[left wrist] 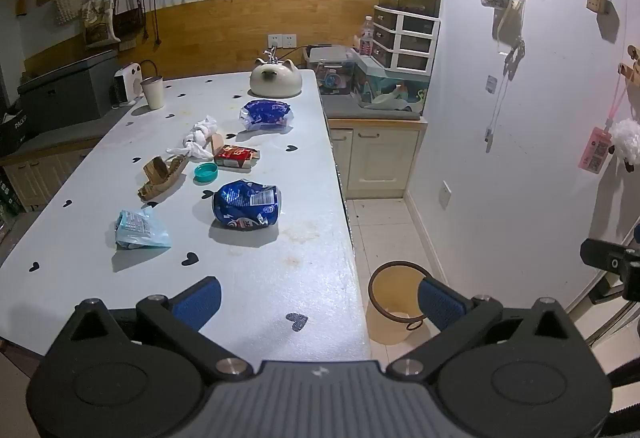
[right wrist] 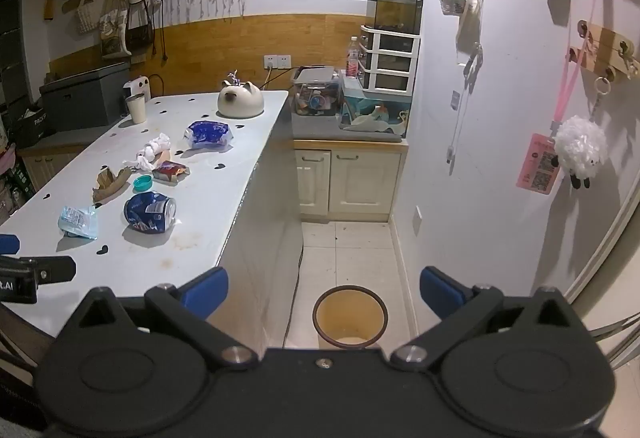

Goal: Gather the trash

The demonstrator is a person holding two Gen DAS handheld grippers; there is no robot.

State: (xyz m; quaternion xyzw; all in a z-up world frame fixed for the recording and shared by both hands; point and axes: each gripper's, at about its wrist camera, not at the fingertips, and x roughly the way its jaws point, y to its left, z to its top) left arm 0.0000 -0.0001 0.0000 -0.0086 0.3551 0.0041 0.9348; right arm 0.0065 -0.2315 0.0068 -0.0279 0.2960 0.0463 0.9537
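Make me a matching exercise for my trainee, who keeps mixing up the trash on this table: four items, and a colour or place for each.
Items:
1. crushed can
2. bottle cap
3. waste bin
4. paper cup

Descriptions:
A. teal, beside the red packet
B. upright at the table's far left
C. dark blue, lying on its side
D. on the floor, off the table's right edge

Pairs: 1-C, 2-A, 3-D, 4-B

The left gripper (left wrist: 320, 300) is built from matte black linkage arms with triangular cut-outs, joined by round silver screws and seated on two large circular black discs. Between them a ribbed grey housing is seen, marked with a small white emblem. Its fingers (left wrist: 199, 301) are faced with textured blue pads. The right gripper (right wrist: 323, 294) is made the same way, with blue-padded fingers (right wrist: 440, 292) and one silver screw set centrally in a plain black housing.
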